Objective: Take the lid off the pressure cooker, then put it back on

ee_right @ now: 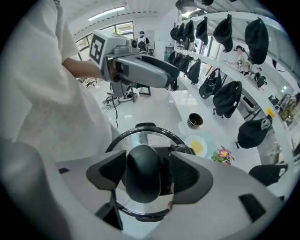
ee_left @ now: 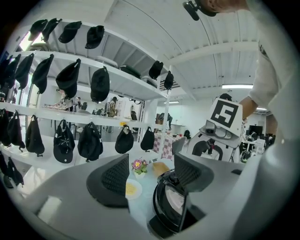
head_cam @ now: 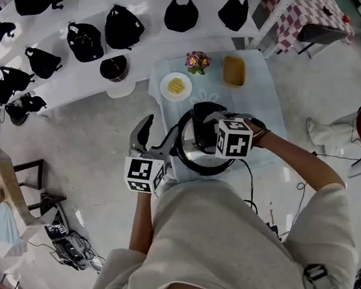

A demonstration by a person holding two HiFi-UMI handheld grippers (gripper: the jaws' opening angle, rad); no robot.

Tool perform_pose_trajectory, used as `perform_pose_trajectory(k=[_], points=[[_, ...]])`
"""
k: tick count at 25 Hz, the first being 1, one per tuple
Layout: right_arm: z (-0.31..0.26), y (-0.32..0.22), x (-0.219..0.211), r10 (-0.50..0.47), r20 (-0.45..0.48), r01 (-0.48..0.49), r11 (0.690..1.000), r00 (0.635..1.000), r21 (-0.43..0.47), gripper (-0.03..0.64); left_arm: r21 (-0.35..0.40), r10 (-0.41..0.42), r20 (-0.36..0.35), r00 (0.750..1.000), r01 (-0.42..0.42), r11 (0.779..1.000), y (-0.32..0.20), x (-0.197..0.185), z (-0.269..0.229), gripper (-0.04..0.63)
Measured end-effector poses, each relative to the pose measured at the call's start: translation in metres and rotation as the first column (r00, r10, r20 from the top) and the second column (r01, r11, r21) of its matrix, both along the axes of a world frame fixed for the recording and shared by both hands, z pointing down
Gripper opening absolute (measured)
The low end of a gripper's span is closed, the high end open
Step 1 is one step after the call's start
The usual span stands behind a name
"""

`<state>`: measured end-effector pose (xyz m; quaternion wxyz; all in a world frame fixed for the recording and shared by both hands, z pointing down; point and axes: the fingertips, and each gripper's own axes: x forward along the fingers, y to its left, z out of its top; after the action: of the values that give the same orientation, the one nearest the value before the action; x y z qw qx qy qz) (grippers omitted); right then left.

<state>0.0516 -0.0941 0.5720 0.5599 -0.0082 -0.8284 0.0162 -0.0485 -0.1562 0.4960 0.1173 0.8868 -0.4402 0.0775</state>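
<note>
Right jaws: My right gripper point(head_cam: 204, 128) is clamped on the rounded black knob point(ee_right: 142, 180) of the shiny round lid with the black rim point(ee_right: 145, 138), one pad on each side of it.
Left jaws: My left gripper point(ee_left: 152, 174) stands apart with nothing between its jaws, just to the left of the lid and not touching it.
Lid position: The lid hangs from the knob over the black pressure cooker body point(ee_left: 159, 227). I judge it steeply tilted, with its underside turned toward my left gripper.
Surroundings: The cooker sits on the small bench with the pale blue cloth point(head_cam: 257, 93). Beyond it are a white plate of yellow food point(head_cam: 175, 85), a small pot of pink flowers point(head_cam: 197, 60) and a tan tray point(head_cam: 234, 71).
Risk, slip: The knob is smooth and rounded, and all the lid's weight hangs off it at an angle. If my grip loosens, I expect the lid to twist or drop onto the cooker rim.
Risk, misseat: If I bring it down this tilted, one edge would land first and the lid could sit crooked instead of closing.
Risk, sweep: Swinging the lid outward could clip my idle left jaws or the plate behind.
Risk, cord: A black cable point(head_cam: 250, 183) trails off the bench edge, and nudging the cooker body could tug it.
</note>
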Motion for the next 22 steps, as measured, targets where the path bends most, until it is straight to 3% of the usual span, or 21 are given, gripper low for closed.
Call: perform_pose_trajectory(k=[5,9,12,17,19,22], points=[[-0.014,-0.013,-0.002,0.113,0.100,-0.115,0.993,0.989,0.020,0.288,0.007,0.011,0.003,1.000,-0.011,1.000,-0.001,0.002,-0.003,0.296],[-0.033,-0.036,0.002,0.274,0.264,-0.293,0.955,0.925,0.035,0.264,0.013,0.008,0.014,1.000,-0.008,1.000,-0.002,0.002,-0.005,0.296],[-0.053,-0.056,0.015,0.414,0.427,-0.464,0.885,0.804,0.016,0.235,0.021,0.002,0.026,1.000,-0.003,1.000,-0.005,0.000,-0.009,0.295],[-0.090,-0.080,0.054,0.543,0.648,-0.703,0.711,0.534,-0.016,0.162,0.046,-0.005,0.042,0.999,0.003,0.999,-0.012,-0.006,-0.019,0.259],[-0.100,-0.083,0.071,0.554,0.702,-0.769,0.639,0.447,-0.014,0.127,0.051,-0.008,0.038,0.999,0.006,0.999,-0.015,-0.009,-0.022,0.211],[-0.107,-0.085,0.098,0.564,0.750,-0.853,0.522,0.345,0.000,0.058,0.063,-0.029,0.042,0.999,0.026,0.998,-0.019,-0.017,-0.026,0.107]])
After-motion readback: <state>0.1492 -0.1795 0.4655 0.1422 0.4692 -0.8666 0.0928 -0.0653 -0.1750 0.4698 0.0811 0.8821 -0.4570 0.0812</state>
